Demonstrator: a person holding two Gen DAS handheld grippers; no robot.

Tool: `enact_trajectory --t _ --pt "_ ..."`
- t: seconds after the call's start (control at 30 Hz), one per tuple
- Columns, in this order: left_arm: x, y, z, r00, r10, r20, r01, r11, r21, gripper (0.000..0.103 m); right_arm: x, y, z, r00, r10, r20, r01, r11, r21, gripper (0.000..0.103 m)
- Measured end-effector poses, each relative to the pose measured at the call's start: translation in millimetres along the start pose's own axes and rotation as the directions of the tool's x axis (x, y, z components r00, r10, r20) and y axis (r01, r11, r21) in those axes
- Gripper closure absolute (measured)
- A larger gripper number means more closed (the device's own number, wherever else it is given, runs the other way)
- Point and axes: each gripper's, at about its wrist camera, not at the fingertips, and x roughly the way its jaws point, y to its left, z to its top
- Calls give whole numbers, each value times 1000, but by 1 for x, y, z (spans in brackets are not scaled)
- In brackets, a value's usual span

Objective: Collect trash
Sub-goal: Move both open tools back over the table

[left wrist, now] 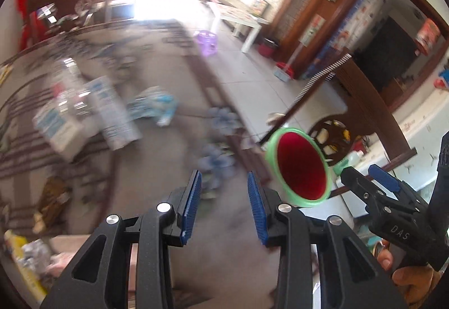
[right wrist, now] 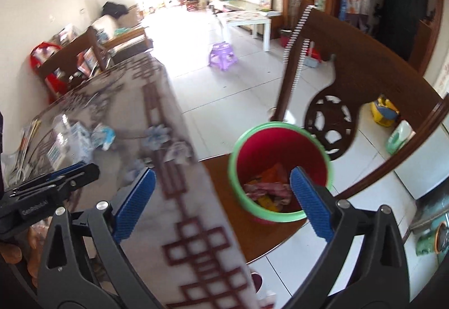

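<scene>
Left gripper point(left wrist: 224, 191) jaws narrowly parted, empty; right gripper point(right wrist: 221, 202) wide open

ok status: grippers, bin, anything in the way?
Both grippers empty: left gripper narrowly open, right gripper wide open. Red bin on chair seat, trash inside. Crumpled wrappers on table. Nothing blocking.

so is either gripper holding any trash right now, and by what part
No, nothing is held. The left gripper has an empty gap between its pads, and the right gripper stands wide open, with the red bin beyond it.
</scene>
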Motion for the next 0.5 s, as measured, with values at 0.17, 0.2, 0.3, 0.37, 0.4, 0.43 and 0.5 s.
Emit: enact_trajectory --t 0.17,0.2,0.3,0.37,0.4,0.43,0.5 --pt "-44 96 -24 993 118 21 -115 985 -130 71 5 78 -11 995 84 -49 -90 989 -120 8" --pt "-52 113 -29 990 141 19 -137 979 -151 71 6 93 -13 993 101 -58 -108 984 -145 8" --pt "-75 165 -49 978 207 -1 -203 957 -209 71 3 139 -23 986 147 -80 -161 961 -224 7" --pt "-86 192 -61 974 225 -27 -225 945 -236 70 1 162 -29 979 181 -96 -200 945 -257 7" --pt "-89 204 -69 972 230 -45 -234 940 -248 68 0 174 -31 974 199 -110 -222 936 -273 7" --pt "-93 212 -78 970 233 -63 -241 935 -259 66 0 186 -35 968 218 -128 -247 924 -293 7" --pt "-95 222 -92 970 226 -92 -243 931 -274 65 0 208 -44 960 230 -158 -271 903 -334 7"
